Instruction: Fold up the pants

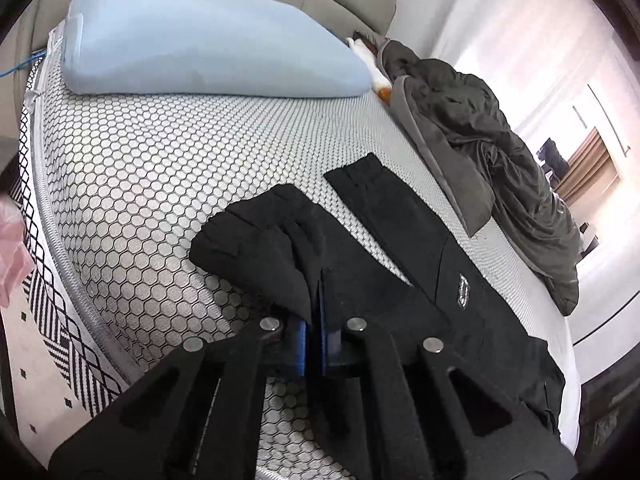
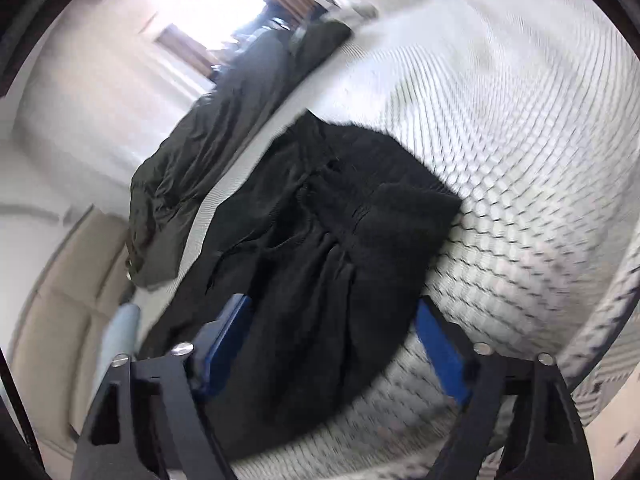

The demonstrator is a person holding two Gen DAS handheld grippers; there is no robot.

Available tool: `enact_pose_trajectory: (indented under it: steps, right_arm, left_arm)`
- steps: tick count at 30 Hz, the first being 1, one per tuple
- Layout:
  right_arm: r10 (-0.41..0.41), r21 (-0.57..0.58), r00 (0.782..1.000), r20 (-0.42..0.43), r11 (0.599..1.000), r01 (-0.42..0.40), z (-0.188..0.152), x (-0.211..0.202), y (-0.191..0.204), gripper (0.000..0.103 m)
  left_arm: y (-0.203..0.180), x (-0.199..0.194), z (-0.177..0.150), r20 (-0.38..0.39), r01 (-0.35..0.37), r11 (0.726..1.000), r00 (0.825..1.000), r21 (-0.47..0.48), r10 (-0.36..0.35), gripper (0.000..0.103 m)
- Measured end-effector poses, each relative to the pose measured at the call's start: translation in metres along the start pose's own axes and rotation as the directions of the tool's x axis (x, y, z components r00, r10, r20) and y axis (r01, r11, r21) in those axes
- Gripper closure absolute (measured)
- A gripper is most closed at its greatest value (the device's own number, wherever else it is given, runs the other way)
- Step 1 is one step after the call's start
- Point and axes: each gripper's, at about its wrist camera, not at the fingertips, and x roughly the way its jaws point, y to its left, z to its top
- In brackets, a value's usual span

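Black pants [image 1: 400, 248] lie on a bed with a grey honeycomb-patterned cover [image 1: 160, 168]. In the left wrist view one leg lies flat toward the upper right; the other leg's end is lifted and bunched. My left gripper [image 1: 318, 300] is shut on that bunched black cloth, its blue pads pressed together. In the right wrist view, which is blurred by motion, the pants [image 2: 320, 232] lie crumpled in a heap. My right gripper [image 2: 336, 320] is open, its blue pads wide apart on either side of the near part of the heap.
A light blue pillow [image 1: 208, 36] lies at the head of the bed. A dark grey-green jacket [image 1: 500, 148] lies heaped along the bed's far side, also in the right wrist view [image 2: 224, 136]. A black-and-white patterned rug [image 1: 52, 344] covers the floor on the left.
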Motion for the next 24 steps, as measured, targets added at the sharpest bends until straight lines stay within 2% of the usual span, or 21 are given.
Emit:
enact_pose_trajectory:
  steps: [2, 3, 4, 7, 12, 15, 17, 21, 23, 24]
  right_arm:
    - [0.01, 0.024, 1.0, 0.003, 1.0, -0.01, 0.006, 0.009, -0.001, 0.025]
    - [-0.005, 0.023, 1.0, 0.005, 1.0, 0.005, 0.009, 0.011, 0.002, 0.045]
    - [-0.03, 0.016, 1.0, 0.008, 0.999, 0.03, 0.012, 0.01, 0.005, 0.068]
    - [-0.038, 0.007, 0.999, 0.02, 0.999, 0.038, 0.017, -0.002, 0.007, 0.093]
    - [-0.07, 0.037, 0.997, 0.037, 0.997, 0.069, 0.009, -0.039, -0.008, 0.096]
    - [-0.103, -0.001, 0.995, 0.0, 0.995, 0.103, 0.004, -0.032, -0.013, 0.094]
    - [-0.074, 0.016, 0.997, 0.002, 0.997, 0.074, 0.003, -0.027, -0.019, 0.092]
    - [0.023, 0.103, 1.0, 0.005, 0.994, -0.024, 0.005, -0.023, -0.031, 0.072]
    - [0.036, 0.105, 0.999, 0.011, 0.994, -0.037, 0.007, -0.021, -0.033, 0.07]
    - [0.042, 0.107, 0.999, 0.011, 0.993, -0.043, 0.008, -0.019, -0.033, 0.07]
  left_arm:
    - [0.003, -0.001, -0.002, -0.007, -0.002, 1.0, 1.0, 0.006, 0.002, 0.101]
    - [0.003, 0.0, -0.003, -0.009, -0.001, 1.0, 1.0, 0.008, 0.001, 0.101]
    - [0.002, 0.001, -0.003, -0.011, 0.0, 1.0, 1.0, 0.009, 0.0, 0.101]
    - [0.003, 0.003, -0.004, -0.019, 0.006, 1.0, 1.0, 0.004, -0.006, 0.101]
    - [0.008, 0.009, -0.01, -0.063, 0.023, 1.0, 0.998, -0.011, -0.023, 0.101]
    - [0.007, 0.011, -0.012, -0.067, 0.006, 1.0, 0.998, 0.01, -0.005, 0.101]
    - [0.007, 0.012, -0.012, -0.067, -0.006, 1.0, 0.998, 0.023, 0.008, 0.1]
    - [0.009, 0.015, -0.01, -0.075, 0.006, 1.0, 0.997, -0.004, -0.007, 0.099]
    - [0.01, 0.022, -0.008, -0.099, 0.001, 1.0, 0.995, -0.016, -0.002, 0.091]
    - [0.011, 0.027, -0.007, -0.118, 0.008, 0.999, 0.993, -0.033, -0.012, 0.091]
